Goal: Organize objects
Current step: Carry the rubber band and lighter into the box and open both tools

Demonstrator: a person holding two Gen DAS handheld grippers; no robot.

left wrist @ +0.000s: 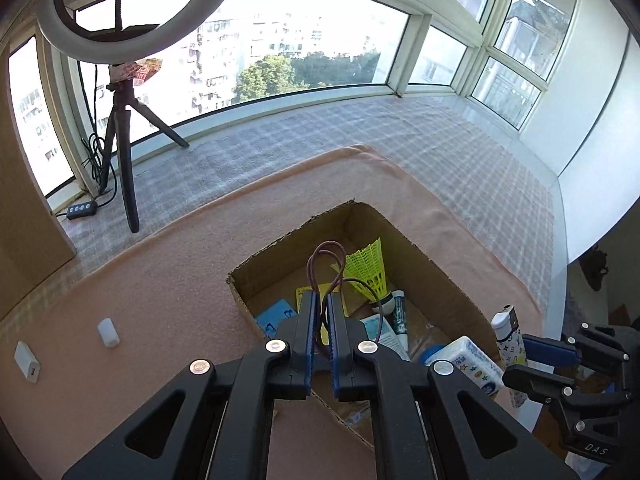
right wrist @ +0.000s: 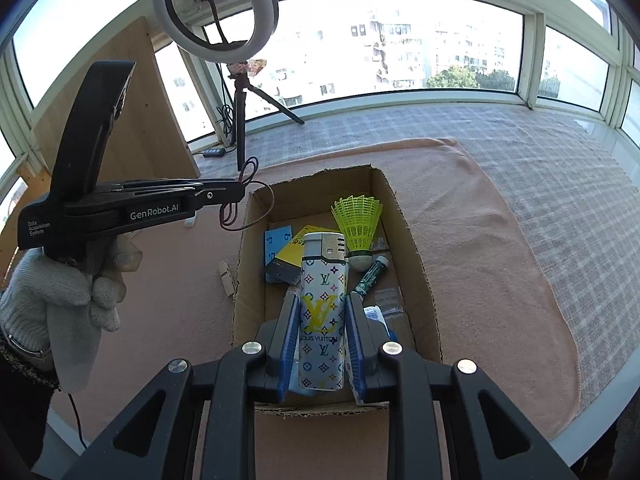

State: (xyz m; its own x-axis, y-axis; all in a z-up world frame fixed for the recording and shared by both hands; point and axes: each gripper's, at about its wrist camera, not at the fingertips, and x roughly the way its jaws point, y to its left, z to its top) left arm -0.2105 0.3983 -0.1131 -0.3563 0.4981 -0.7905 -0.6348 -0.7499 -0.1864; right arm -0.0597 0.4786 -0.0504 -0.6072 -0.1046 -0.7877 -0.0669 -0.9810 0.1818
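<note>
left claw (left wrist: pixel 323 300) pinching hair tie (left wrist: pixel 326 258) above box (left wrist: pixel 436 276) | right claw (right wrist: pixel 322 308) clamping upright lighter (right wrist: pixel 323 312)

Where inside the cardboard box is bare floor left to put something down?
In the cardboard box, bare floor shows along the far wall, behind the blue card and yellow shuttlecock. The middle and near end are crowded. The peach towel right of the box is free.
</note>
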